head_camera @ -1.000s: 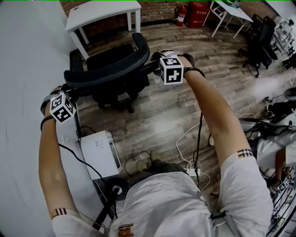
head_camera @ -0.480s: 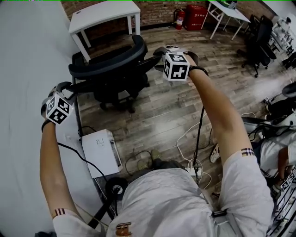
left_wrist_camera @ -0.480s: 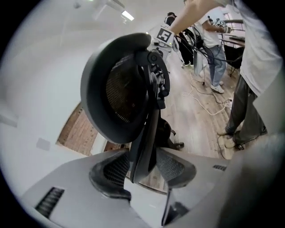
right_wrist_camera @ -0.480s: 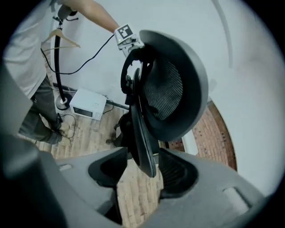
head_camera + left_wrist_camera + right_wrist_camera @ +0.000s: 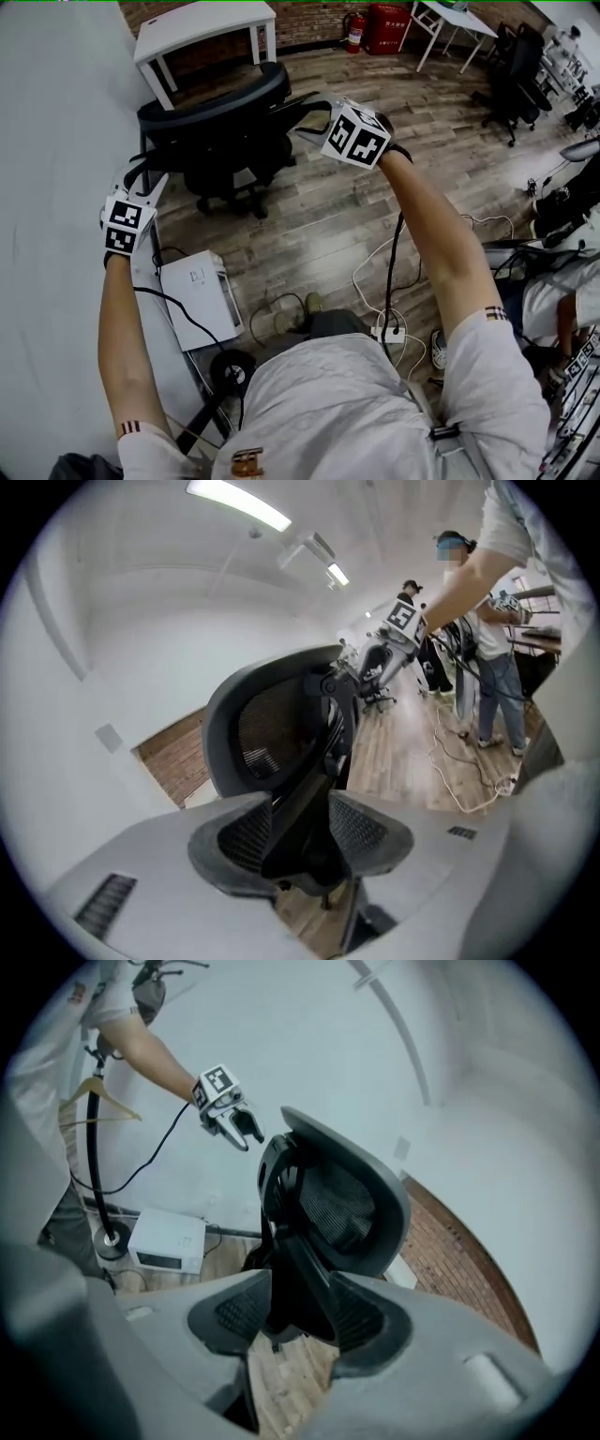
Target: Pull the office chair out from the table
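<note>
Black plastic and mesh are what the office chair (image 5: 220, 112) is built from. It is found on the wood floor (image 5: 319, 216) just in front of the white table (image 5: 202, 21), close to the pale wall on the person's left, with its backrest turned toward the person.

The left gripper (image 5: 142, 178) is clamped on one armrest (image 5: 314, 789), the dark bar being pressed between both ribbed pads (image 5: 366, 832). The right gripper (image 5: 314, 111) is closed on the other armrest (image 5: 295, 1269); its jaws have just been closing, and the bar is seen wedged between them.

The chair is judged fairly heavy but easy to roll, since it is carried on a castor base (image 5: 230, 202). The frame is expected to be stiff, while the mesh back would give if pushed, so the armrests are the better hold. Their smooth plastic may slip in the pads, and some wobble is likely.

Because the seat can swivel, an even pull on both sides is called for. The castors could be snagged by the cables (image 5: 375, 272) or the white box (image 5: 197, 300) lying nearer the person.
</note>
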Demonstrator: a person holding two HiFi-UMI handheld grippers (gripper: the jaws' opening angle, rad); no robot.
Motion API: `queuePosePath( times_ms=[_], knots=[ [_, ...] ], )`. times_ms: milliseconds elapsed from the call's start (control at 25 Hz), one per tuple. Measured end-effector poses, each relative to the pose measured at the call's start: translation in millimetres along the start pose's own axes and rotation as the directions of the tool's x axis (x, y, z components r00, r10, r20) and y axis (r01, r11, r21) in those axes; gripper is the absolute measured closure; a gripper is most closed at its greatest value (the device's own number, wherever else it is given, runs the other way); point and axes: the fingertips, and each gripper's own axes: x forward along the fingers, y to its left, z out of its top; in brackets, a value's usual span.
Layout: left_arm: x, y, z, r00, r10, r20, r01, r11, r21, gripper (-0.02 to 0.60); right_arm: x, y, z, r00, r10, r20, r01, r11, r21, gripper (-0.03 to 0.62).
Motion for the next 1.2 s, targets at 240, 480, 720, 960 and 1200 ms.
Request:
queuePosePath(
  times_ms=[240, 480, 720, 960, 1200],
  knots=[
    [-13.5, -29.0, 40.1, 0.982, 0.058, 0.18, -0.015, 0.972, -0.234, 0.405, -17.2, 15.5, 21.1, 0.986, -0.047, 0.157, 0.02, 0.986, 0.165, 0.442],
    [-30.0, -62.9, 90.3, 0.945, 0.127, 0.302, -0.013, 0.936, -0.352, 0.442, -39.8, 21.3, 38.2, 0.941, -0.11, 0.32, 0.007, 0.952, 0.306, 0.505],
    [-53.1, -94.1, 137.9, 0.895, 0.206, 0.395, -0.016, 0.901, -0.434, 0.499, -61.1, 48.2, 63.2, 0.884, -0.115, 0.452, -0.051, 0.94, 0.337, 0.547],
    [-65.4, -113.2, 157.3, 0.868, 0.239, 0.435, -0.002, 0.878, -0.478, 0.532, -77.5, 69.4, 91.3, 0.841, -0.127, 0.526, -0.078, 0.933, 0.351, 0.576],
    [-89.4, -143.7, 157.4, 0.848, 0.238, 0.474, 0.044, 0.858, -0.511, 0.574, -93.7, 109.1, 110.8, 0.809, -0.169, 0.563, -0.069, 0.924, 0.376, 0.591]
  ],
)
